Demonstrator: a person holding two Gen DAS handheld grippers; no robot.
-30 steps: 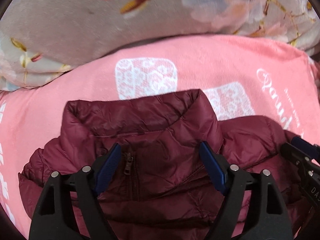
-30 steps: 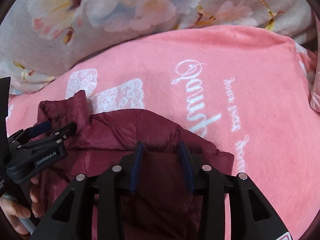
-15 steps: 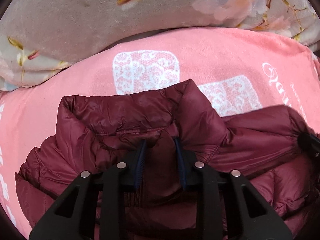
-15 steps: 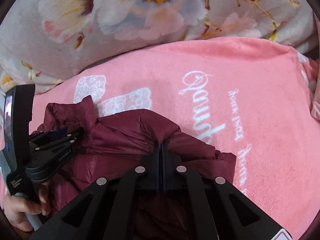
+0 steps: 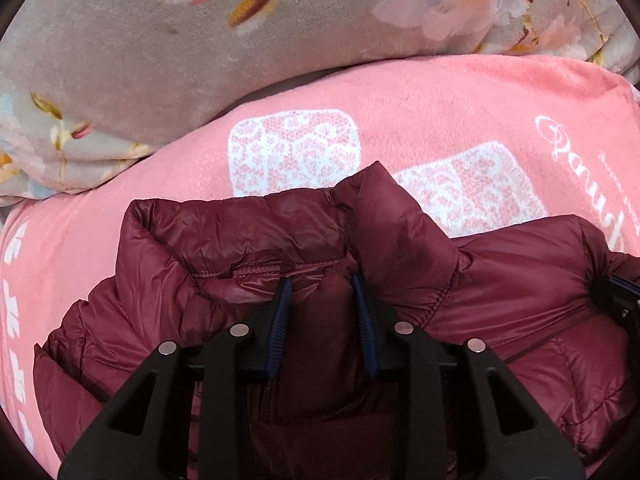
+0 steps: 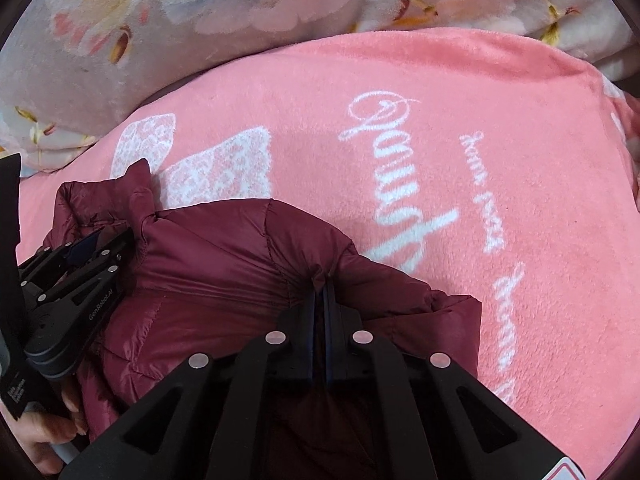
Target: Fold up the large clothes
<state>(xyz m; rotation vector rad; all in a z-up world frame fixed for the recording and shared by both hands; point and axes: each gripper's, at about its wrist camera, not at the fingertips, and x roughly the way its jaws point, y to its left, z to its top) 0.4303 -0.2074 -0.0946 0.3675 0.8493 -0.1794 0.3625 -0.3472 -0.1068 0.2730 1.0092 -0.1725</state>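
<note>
A maroon puffer jacket (image 5: 500,280) lies on a pink blanket (image 5: 440,112), its collar (image 5: 248,224) standing up toward the far side. My left gripper (image 5: 320,292) is shut on a thick bunch of the jacket front just below the collar. In the right wrist view the jacket (image 6: 224,264) spreads to the left, and my right gripper (image 6: 320,292) is shut tight on a pinch of its shoulder fabric. The left gripper (image 6: 92,256) shows there at the left, by the collar. The right gripper's tip (image 5: 616,292) peeks in at the right edge of the left wrist view.
A grey floral quilt (image 5: 200,40) is bunched along the far side of the pink blanket (image 6: 440,120), which has white lettering and lace-pattern patches. A hand (image 6: 44,436) holds the left gripper's handle at the lower left.
One second ago both grippers stood open over the jacket. The left has shut on the fabric below the collar, the right on the shoulder. Both cameras have edged slightly forward.
</note>
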